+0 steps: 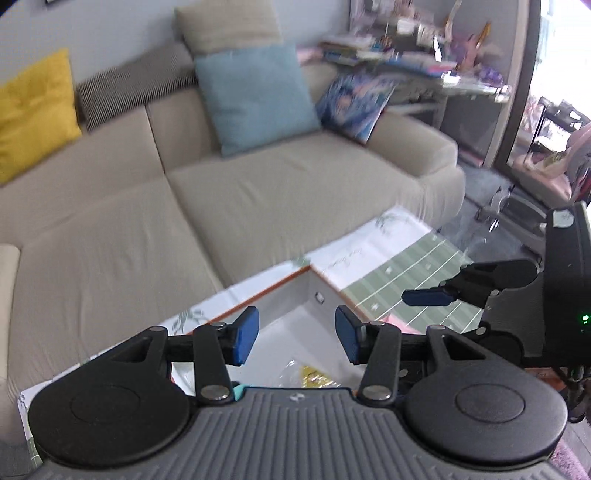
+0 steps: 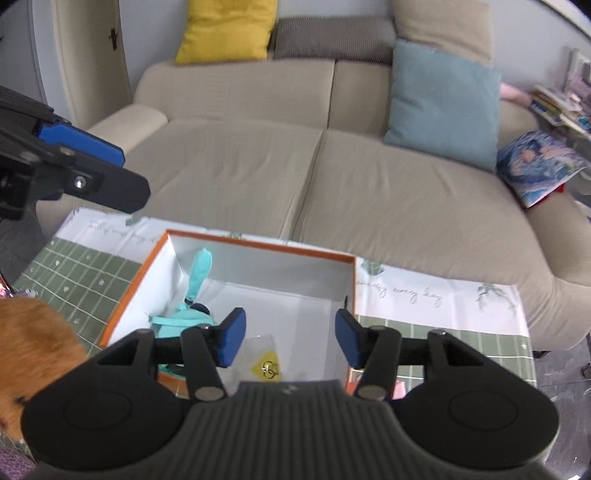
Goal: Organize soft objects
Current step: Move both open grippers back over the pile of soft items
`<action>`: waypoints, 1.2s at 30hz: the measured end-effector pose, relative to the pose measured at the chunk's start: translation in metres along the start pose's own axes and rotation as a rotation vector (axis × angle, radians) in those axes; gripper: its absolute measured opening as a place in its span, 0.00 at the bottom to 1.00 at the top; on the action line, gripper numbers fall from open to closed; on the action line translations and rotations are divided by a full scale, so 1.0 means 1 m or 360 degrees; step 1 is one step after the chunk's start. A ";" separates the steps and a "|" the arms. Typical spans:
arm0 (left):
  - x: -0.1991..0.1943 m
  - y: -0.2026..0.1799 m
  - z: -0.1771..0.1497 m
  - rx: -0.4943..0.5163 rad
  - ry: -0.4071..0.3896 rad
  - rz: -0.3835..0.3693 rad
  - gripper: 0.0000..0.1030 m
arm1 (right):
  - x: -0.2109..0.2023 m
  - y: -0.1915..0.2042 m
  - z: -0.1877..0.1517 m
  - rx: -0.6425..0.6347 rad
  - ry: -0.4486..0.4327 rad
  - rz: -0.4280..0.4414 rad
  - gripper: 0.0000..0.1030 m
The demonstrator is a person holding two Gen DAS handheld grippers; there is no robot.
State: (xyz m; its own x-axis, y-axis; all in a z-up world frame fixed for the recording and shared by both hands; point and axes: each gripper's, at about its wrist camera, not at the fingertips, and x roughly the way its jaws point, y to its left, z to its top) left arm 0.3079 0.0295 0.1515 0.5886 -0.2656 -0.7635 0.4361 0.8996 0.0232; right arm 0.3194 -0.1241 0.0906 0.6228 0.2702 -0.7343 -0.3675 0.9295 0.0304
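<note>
An open orange-edged white box [image 2: 352, 280] stands on the low table. A teal soft toy [image 2: 192, 295] lies in its left part, and a clear packet with a yellow label [image 2: 267, 363] lies on its floor. An orange plush [image 2: 33, 354] sits on the table left of the box. My right gripper [image 2: 288, 338] is open and empty above the box's near side. My left gripper [image 1: 295, 334] is open and empty over the box's corner [image 1: 308, 269]. The right gripper also shows in the left wrist view [image 1: 428, 295].
A beige sofa [image 2: 332, 177] stands behind the table with yellow [image 2: 227, 29], striped [image 2: 332, 38], light blue [image 2: 443, 99] and printed [image 2: 539, 166] cushions. The table carries a green-grid cloth [image 2: 461, 347]. A cluttered shelf [image 1: 406, 48] stands at the sofa's right end.
</note>
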 end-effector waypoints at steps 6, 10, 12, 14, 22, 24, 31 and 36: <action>-0.059 -0.038 -0.023 -0.0011 -0.0207 0.0038 0.55 | -0.061 0.005 -0.028 0.0047 -0.0142 -0.0005 0.55; -0.085 -0.067 -0.052 -0.0033 -0.0309 0.0055 0.55 | -0.090 0.013 -0.056 0.0065 -0.0201 -0.0006 0.55; -0.094 -0.080 -0.068 -0.0060 -0.0355 0.0059 0.55 | -0.103 0.017 -0.072 0.0082 -0.0228 -0.0009 0.55; -0.102 -0.089 -0.084 -0.0083 -0.0413 0.0064 0.55 | -0.113 0.021 -0.089 0.0098 -0.0254 -0.0010 0.55; -0.122 -0.115 -0.154 -0.0260 -0.0574 0.0038 0.55 | -0.152 0.035 -0.156 0.0141 -0.0324 -0.0030 0.55; -0.123 -0.122 -0.171 -0.0286 -0.0587 0.0035 0.55 | -0.159 0.038 -0.171 0.0151 -0.0342 -0.0035 0.55; -0.126 -0.143 -0.230 -0.0312 -0.0668 0.0120 0.55 | -0.179 0.055 -0.222 0.0147 -0.0458 -0.0104 0.57; -0.117 -0.153 -0.273 -0.0367 -0.0678 0.0112 0.55 | -0.183 0.063 -0.253 0.0197 -0.0497 -0.0103 0.59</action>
State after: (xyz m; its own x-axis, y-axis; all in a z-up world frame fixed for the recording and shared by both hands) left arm -0.0136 0.0172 0.0612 0.8583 -0.2766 -0.4322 0.2517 0.9609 -0.1151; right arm 0.0075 -0.1783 0.0558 0.8306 0.2559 -0.4947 -0.2457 0.9654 0.0870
